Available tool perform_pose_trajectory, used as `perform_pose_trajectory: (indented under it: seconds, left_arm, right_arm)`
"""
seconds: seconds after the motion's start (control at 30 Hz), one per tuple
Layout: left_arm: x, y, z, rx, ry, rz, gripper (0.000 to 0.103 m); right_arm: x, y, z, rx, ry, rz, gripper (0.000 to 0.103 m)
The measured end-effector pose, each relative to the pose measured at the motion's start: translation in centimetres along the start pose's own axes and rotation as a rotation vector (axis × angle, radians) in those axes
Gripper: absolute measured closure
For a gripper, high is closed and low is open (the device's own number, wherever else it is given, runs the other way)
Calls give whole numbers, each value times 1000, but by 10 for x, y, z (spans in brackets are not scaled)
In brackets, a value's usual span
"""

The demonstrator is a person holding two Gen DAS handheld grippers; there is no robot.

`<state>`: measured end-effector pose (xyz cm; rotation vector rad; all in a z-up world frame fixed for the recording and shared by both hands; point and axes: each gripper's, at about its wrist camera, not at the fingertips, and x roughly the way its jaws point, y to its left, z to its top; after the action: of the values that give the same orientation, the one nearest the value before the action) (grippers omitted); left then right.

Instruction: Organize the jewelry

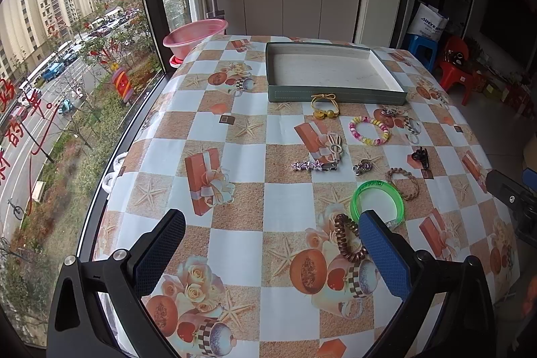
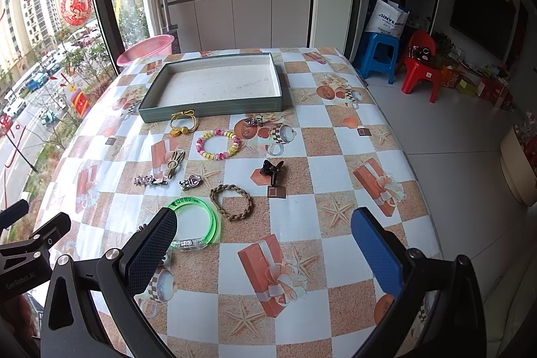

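Observation:
An empty green tray (image 1: 335,97) (image 2: 214,113) sits at the table's far side. Before it lie a yellow hair tie (image 1: 325,105) (image 2: 182,122), a pastel bead bracelet (image 1: 369,130) (image 2: 218,144), a star hair clip (image 1: 307,165) (image 2: 149,180), a black claw clip (image 1: 420,155) (image 2: 272,169), a braided band (image 1: 404,183) (image 2: 231,202), a green bangle (image 1: 377,202) (image 2: 198,225) and a brown coil hair tie (image 1: 347,239). My left gripper (image 1: 273,225) is open above the near table. My right gripper (image 2: 265,227) is open, its left finger (image 2: 151,247) over the bangle's edge.
A pink basin (image 1: 194,34) (image 2: 146,50) stands off the table's far left corner by the window. Blue stool (image 2: 377,56) and red chair (image 2: 421,64) stand on the floor to the right. The table edge falls away on the right.

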<state>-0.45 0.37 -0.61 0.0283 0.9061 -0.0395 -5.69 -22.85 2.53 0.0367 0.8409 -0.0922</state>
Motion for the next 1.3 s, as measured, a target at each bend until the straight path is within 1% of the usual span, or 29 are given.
perform_pose_trajectory:
  seconds: [1.3]
  left_arm:
    - [-1, 1, -2, 4, 3, 3, 0]
  right_arm:
    - [4, 1, -4, 0, 13, -4, 0]
